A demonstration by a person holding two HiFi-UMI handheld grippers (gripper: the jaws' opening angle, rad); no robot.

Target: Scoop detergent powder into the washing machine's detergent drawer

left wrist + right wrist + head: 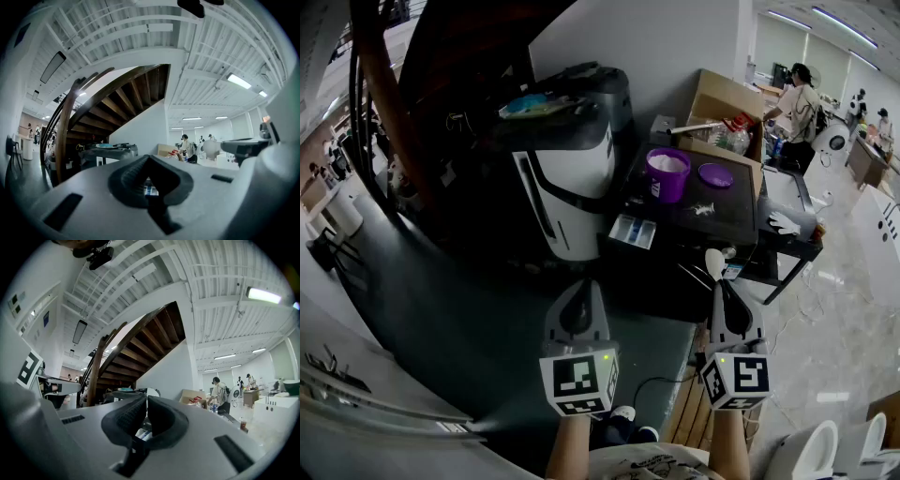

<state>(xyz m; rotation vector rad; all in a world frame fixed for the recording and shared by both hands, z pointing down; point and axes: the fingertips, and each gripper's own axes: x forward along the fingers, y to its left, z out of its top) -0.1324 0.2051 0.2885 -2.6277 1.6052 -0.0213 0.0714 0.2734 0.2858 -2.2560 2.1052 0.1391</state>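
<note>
The white scoop is held in the right claw, aimed far toward the purple tub; the left claw is closed, empty.

staircase: dark wood, curving up at the left
cardboard box: open, against the wall, bottles inside
person: standing beyond the box
white glove: on the black table's right edge

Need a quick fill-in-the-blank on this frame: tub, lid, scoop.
1. The powder tub is ___ in colour.
2. In the head view its lid lies at the tub's ___.
3. The left gripper is shut on nothing; the white scoop is in the ___ one.
Missing: purple; right; right.
</note>
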